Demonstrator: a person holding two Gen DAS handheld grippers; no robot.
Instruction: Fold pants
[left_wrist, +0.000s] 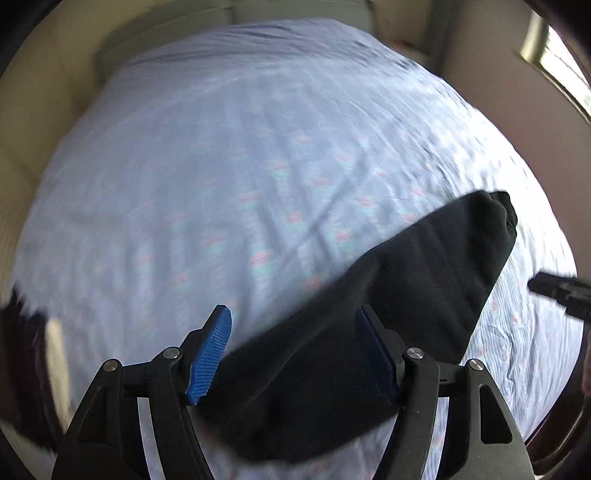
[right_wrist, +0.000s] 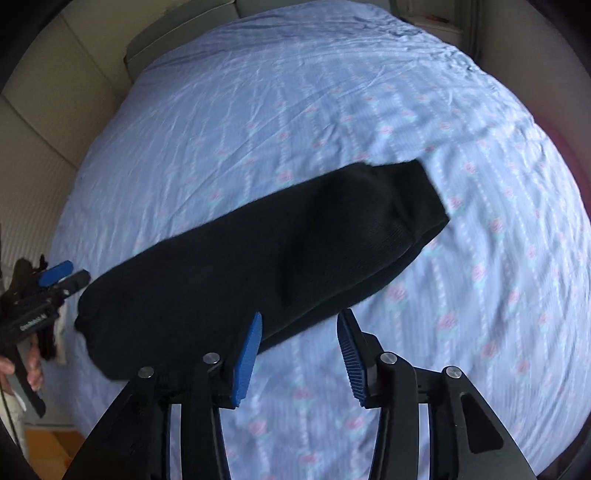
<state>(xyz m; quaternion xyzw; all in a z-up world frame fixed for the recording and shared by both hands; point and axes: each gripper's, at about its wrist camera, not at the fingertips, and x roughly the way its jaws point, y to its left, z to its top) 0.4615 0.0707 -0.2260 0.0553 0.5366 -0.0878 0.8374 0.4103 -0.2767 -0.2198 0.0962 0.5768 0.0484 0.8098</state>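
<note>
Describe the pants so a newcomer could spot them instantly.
A bed covered by a light blue sheet with small pink flowers fills both views. On it, lying diagonally, is a long, folded bundle of black pants, just ahead of the open right tongs. It is the only dark, plain fabric on the pale printed sheet.

Your right gripper (right_wrist: 300, 354) hangs open over black folded pants (right_wrist: 266, 254) on the floral blue bedsheet (right_wrist: 332, 103); your left gripper (right_wrist: 61, 277) sits at far left.
</note>
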